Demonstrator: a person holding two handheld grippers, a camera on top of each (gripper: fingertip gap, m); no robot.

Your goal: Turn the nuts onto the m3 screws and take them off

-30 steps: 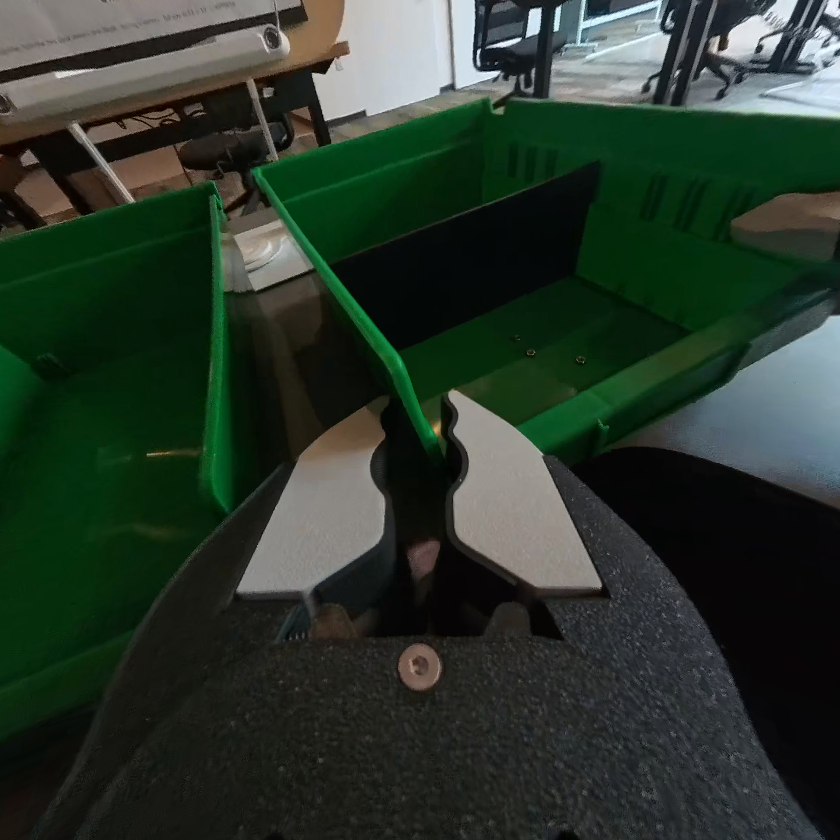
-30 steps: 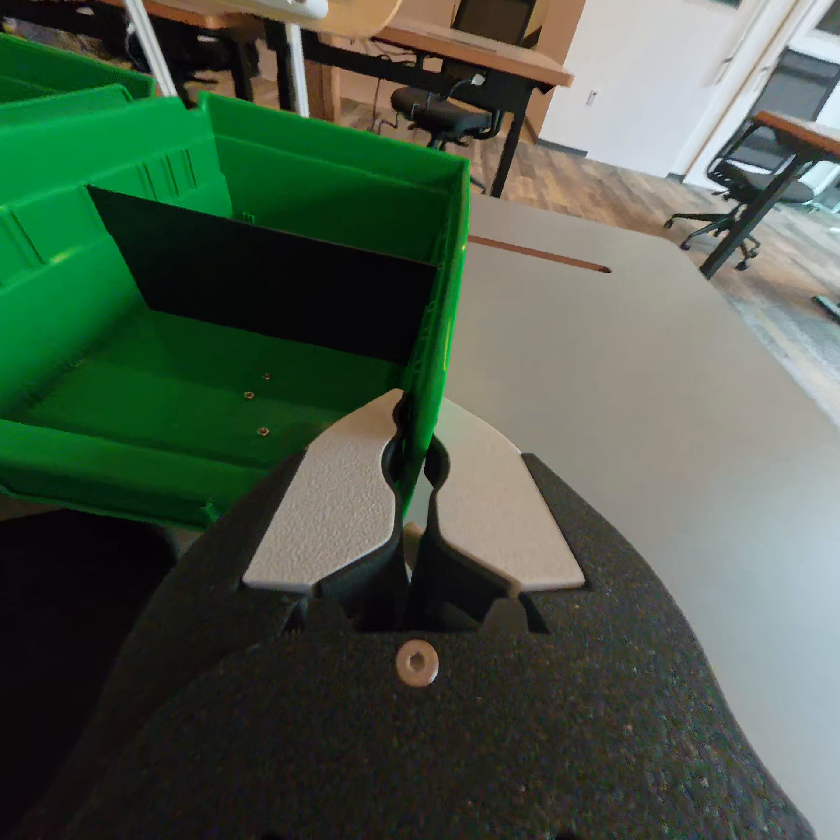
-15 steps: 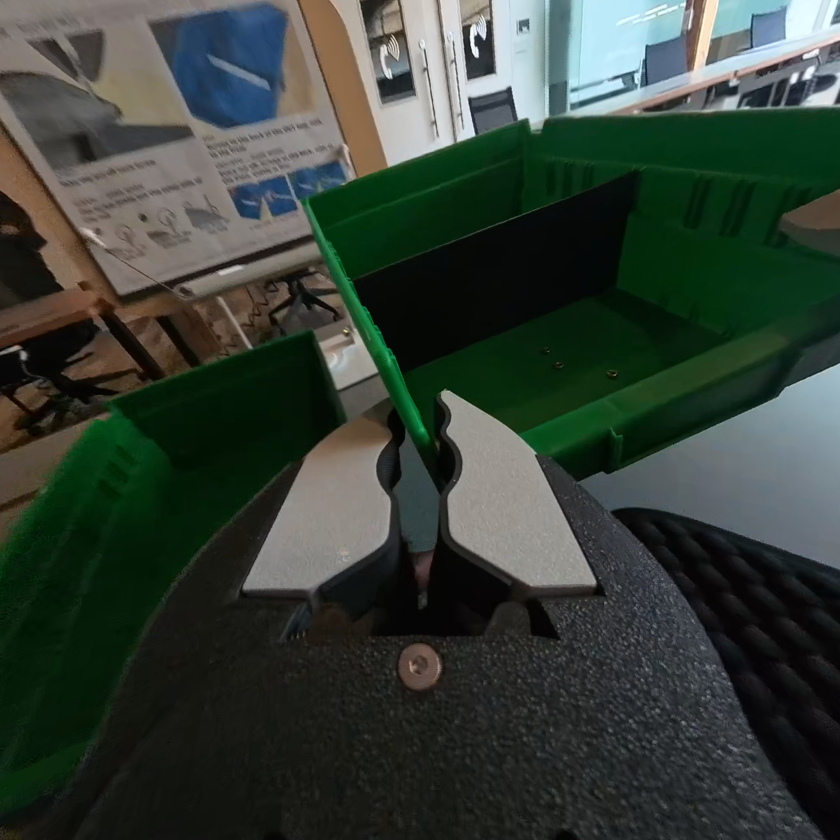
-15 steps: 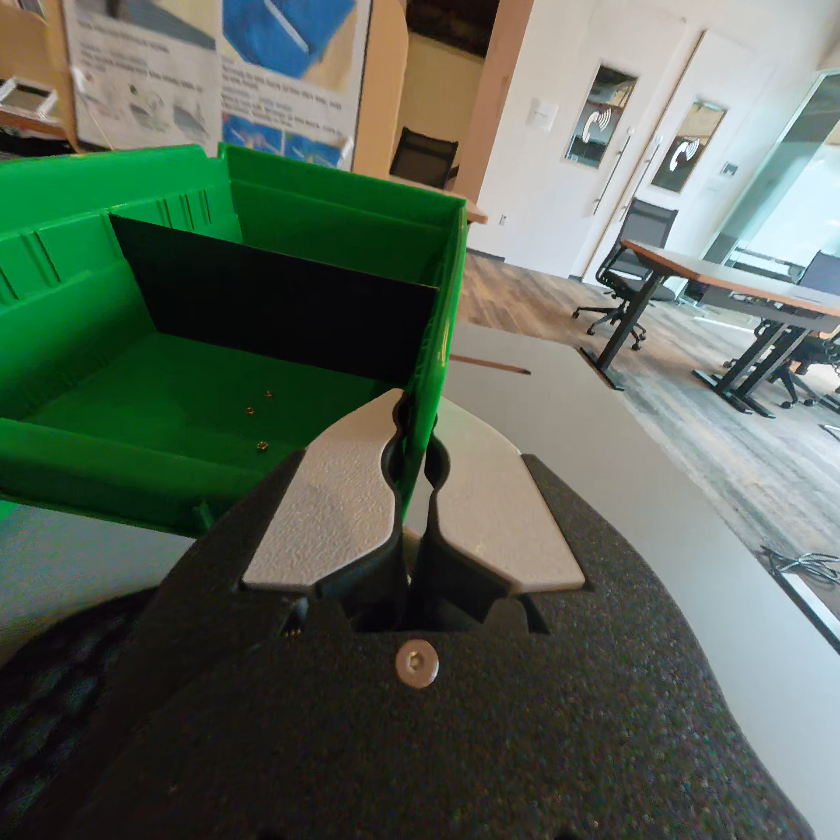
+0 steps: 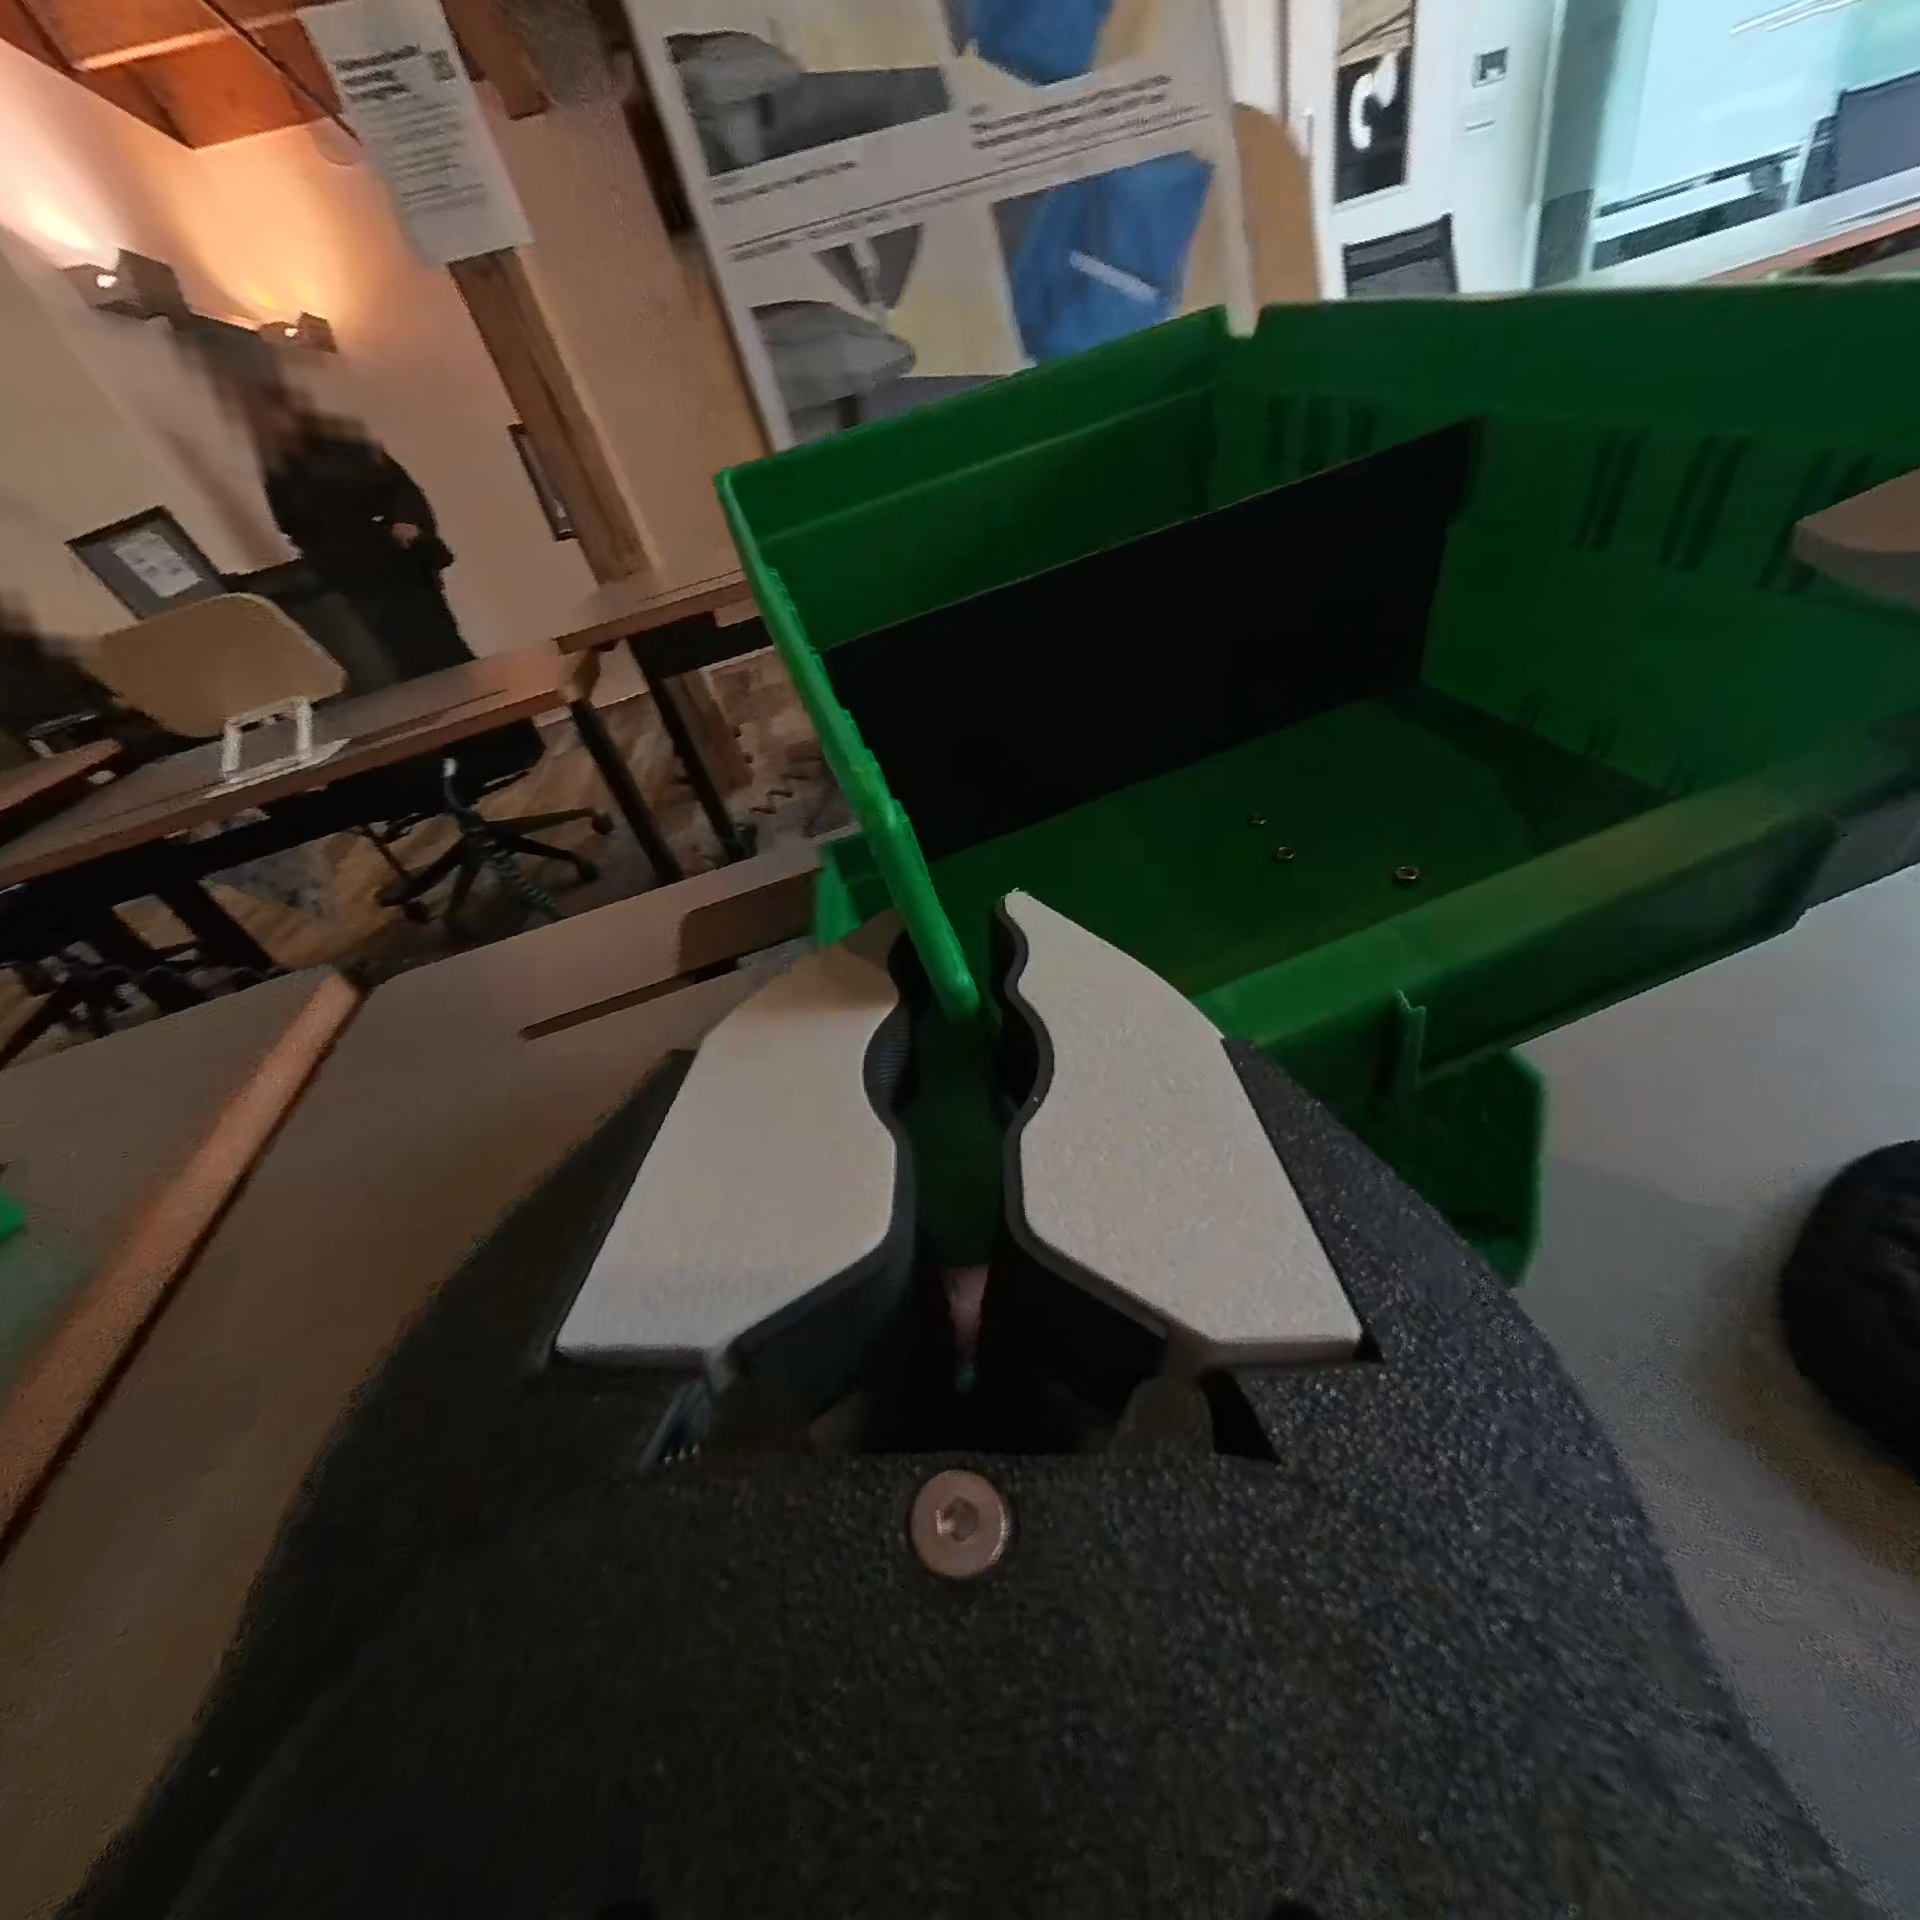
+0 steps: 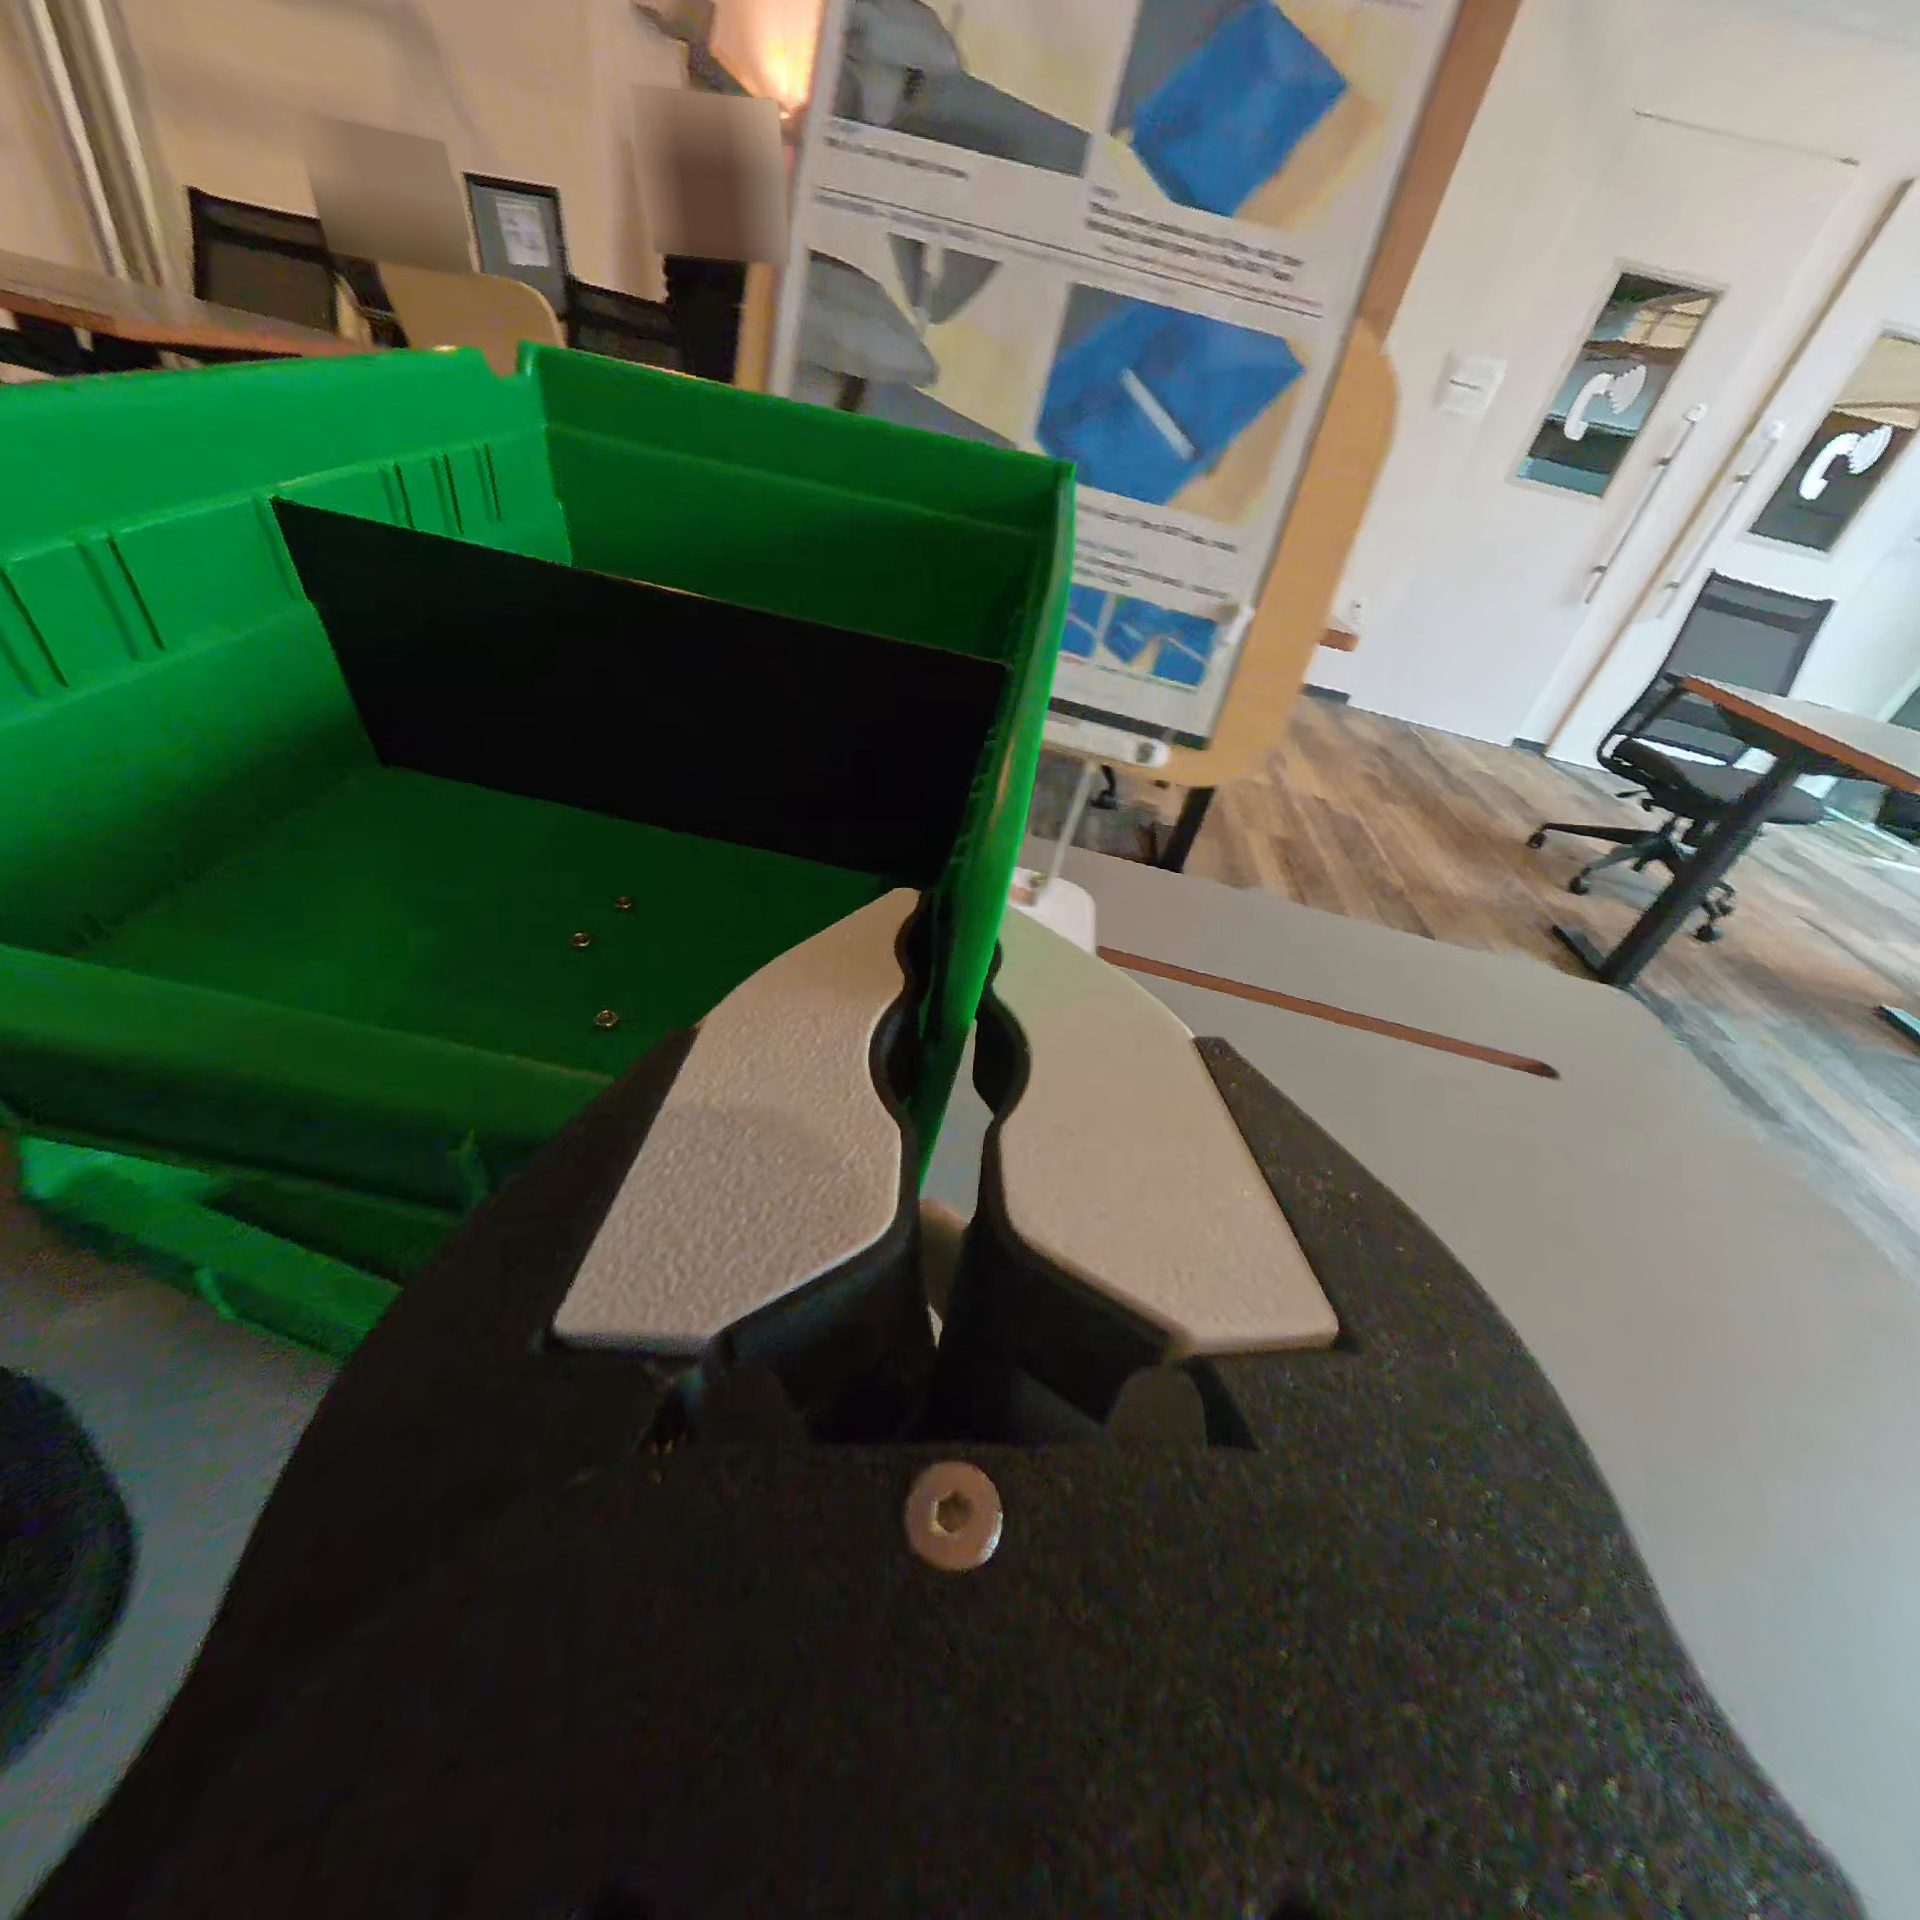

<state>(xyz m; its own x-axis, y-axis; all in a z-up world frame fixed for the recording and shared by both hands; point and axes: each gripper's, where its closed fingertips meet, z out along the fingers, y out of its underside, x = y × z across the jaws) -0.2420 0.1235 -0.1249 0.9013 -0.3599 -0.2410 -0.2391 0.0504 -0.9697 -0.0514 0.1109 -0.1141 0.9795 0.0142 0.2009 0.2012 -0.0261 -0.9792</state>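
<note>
Green bin (image 5: 1351,582) held off the grey counter (image 6: 1558,1299), tilted. Left claw (image 5: 951,997) clenched on the bin's left side wall; right claw (image 6: 951,977) clenched on its right side wall, pads pressed to the plastic. Three small brass nuts (image 5: 1284,854) lie loose on the bin floor, before a black divider (image 6: 644,686). Screws not visible.

A large poster board (image 6: 1091,343) is standing at upper centre, office chairs (image 6: 1704,790) and wooden desks (image 5: 312,727) are sitting over the plank floor (image 6: 1455,831), and a dark-clothed person (image 5: 353,540) is standing at left.
</note>
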